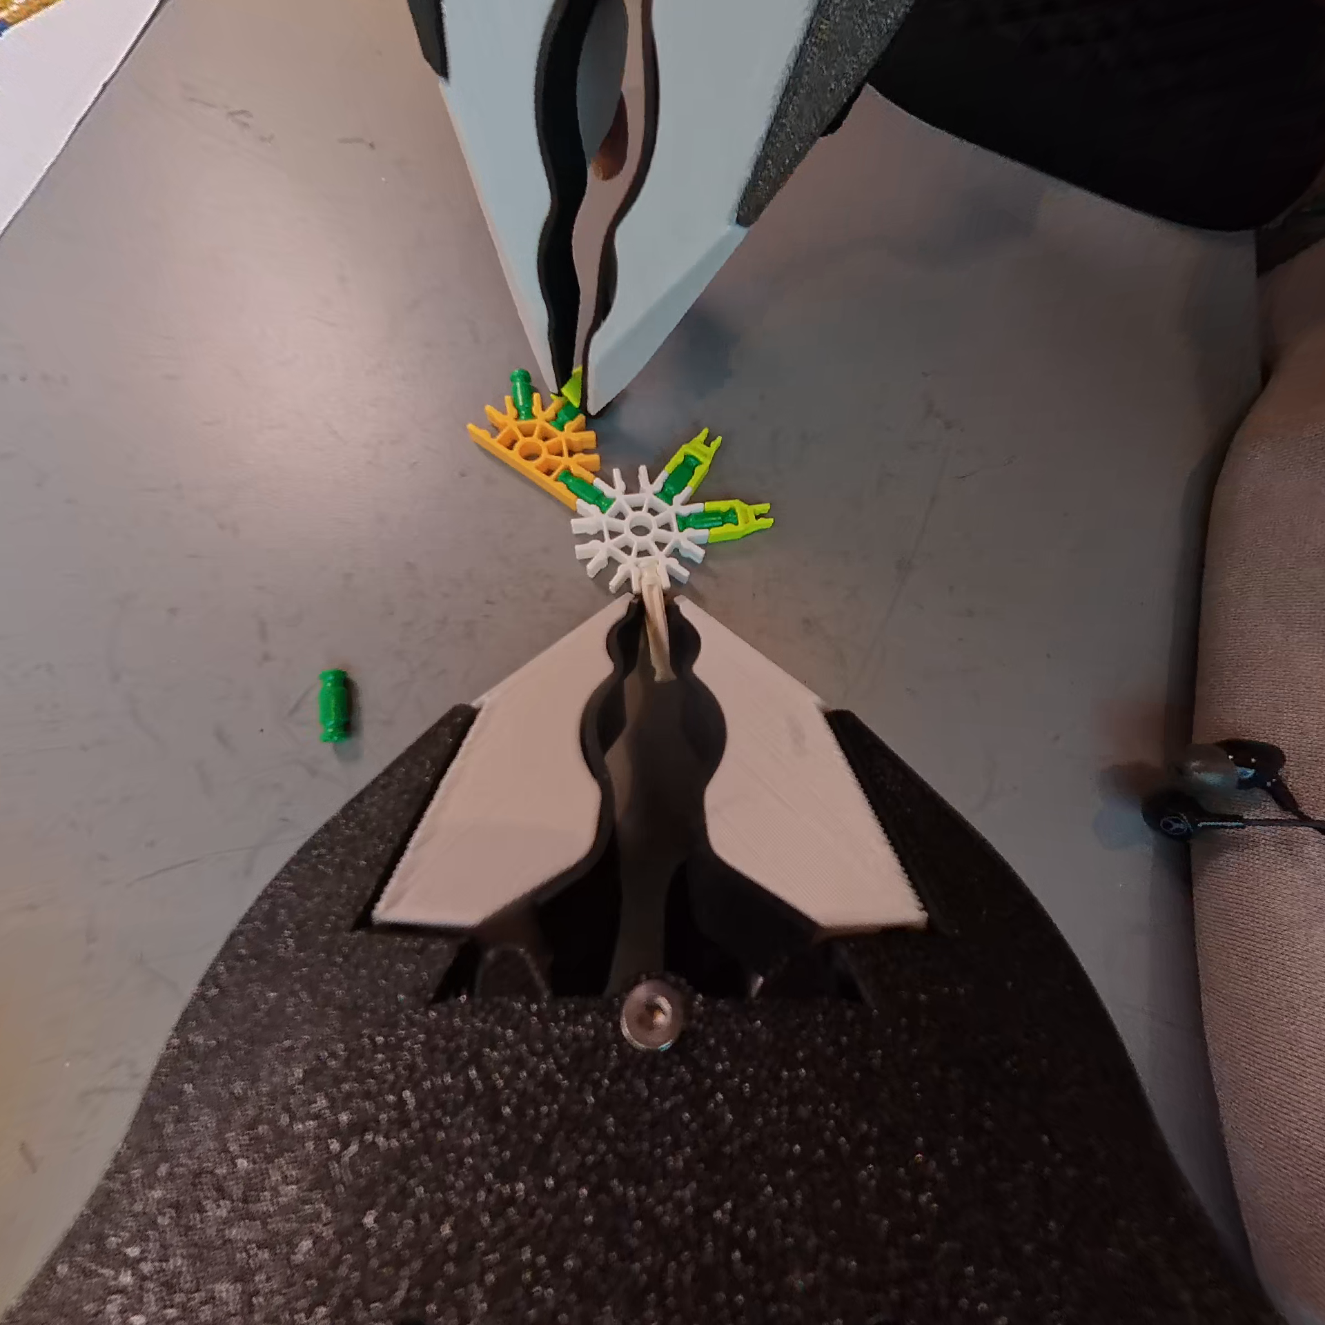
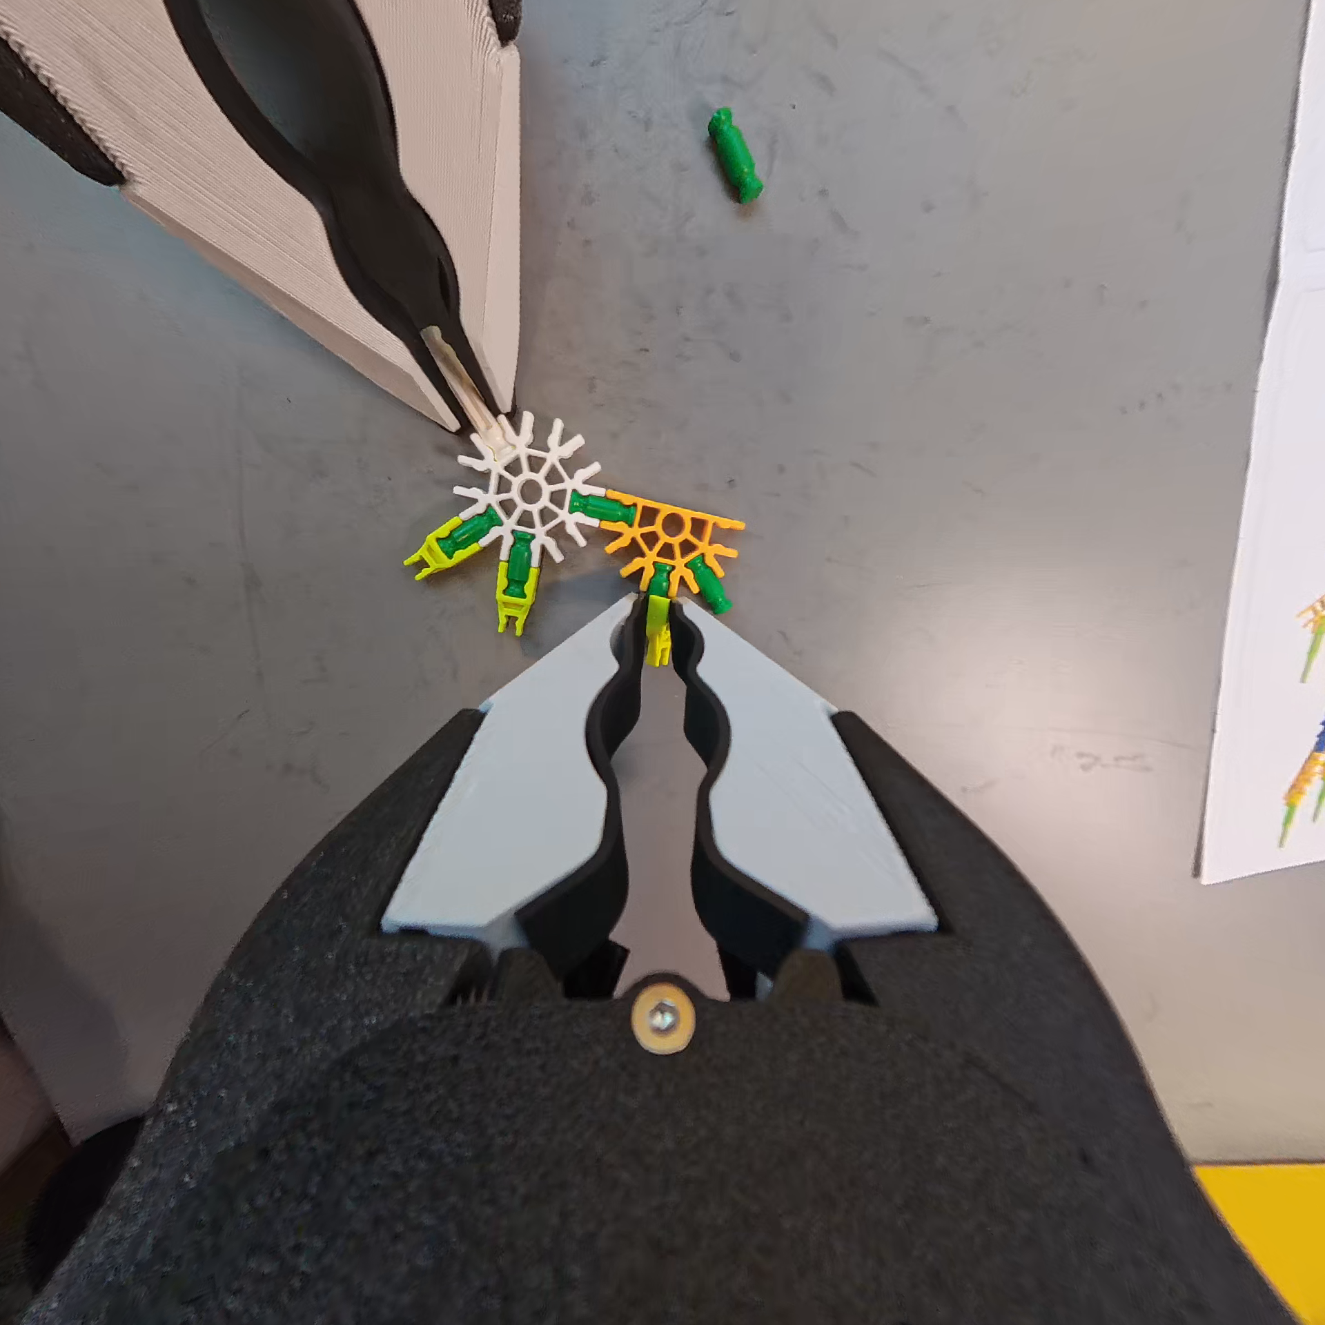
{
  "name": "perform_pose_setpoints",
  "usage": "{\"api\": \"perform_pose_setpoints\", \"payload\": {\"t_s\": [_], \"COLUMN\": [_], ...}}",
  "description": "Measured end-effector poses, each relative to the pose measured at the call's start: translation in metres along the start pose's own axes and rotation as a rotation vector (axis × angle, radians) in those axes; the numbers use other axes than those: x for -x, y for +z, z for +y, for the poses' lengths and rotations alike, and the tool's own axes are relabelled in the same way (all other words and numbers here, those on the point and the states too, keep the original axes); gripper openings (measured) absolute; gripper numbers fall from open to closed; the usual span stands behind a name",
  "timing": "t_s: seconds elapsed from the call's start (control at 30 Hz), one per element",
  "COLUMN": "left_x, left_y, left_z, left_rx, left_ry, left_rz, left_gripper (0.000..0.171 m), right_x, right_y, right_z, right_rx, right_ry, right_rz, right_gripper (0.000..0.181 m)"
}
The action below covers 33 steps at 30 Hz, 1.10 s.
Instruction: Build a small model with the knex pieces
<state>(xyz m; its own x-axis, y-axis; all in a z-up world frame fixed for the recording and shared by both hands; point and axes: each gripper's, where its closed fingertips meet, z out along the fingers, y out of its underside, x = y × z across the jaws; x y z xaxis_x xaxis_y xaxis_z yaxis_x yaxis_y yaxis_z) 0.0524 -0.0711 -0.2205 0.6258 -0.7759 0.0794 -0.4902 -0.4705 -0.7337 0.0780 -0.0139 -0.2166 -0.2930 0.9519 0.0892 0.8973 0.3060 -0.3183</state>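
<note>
White snowflake connector (image 1: 638,529) joins an orange half-connector (image 1: 534,448); left tongs (image 1: 649,606) pinch its pale rod (image 1: 656,638), right tongs (image 2: 656,601) pinch a lime clip (image 2: 656,631); loose green rod (image 1: 334,706) at eight o'clock on open worktop (image 1: 215,430).

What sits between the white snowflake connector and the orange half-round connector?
A short green rod joins the white snowflake connector to the orange half-round connector, clearest in the right wrist view.

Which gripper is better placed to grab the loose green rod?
Left, probably. The loose green rod lies just beside the left gripper; from the right gripper it lies beyond the orange connector. Left holds a beige rod, right a lime clip; either must release first.
</note>
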Motion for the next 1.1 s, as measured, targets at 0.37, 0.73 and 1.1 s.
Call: {"api": "perform_pose_setpoints", "payload": {"t_s": [0.37, 0.73, 1.1], "left_x": [0.000, 0.000, 0.000], "left_y": [0.000, 0.000, 0.000], "left_z": [0.000, 0.000, 0.000], "left_rx": [0.000, -0.001, 0.000], "left_ry": [0.000, -0.002, -0.001], "left_rz": [0.005, 0.006, 0.006], "left_gripper": [0.007, 0.007, 0.007], "right_x": [0.003, 0.003, 0.009], "right_y": [-0.013, -0.006, -0.015], "right_z": [-0.005, 0.002, -0.001], "right_rx": [-0.157, -0.245, -0.231], "right_ry": [0.148, 0.355, 0.250], "right_rz": [-0.072, -0.283, -0.244], "right_gripper": [0.013, 0.005, 0.007]}}
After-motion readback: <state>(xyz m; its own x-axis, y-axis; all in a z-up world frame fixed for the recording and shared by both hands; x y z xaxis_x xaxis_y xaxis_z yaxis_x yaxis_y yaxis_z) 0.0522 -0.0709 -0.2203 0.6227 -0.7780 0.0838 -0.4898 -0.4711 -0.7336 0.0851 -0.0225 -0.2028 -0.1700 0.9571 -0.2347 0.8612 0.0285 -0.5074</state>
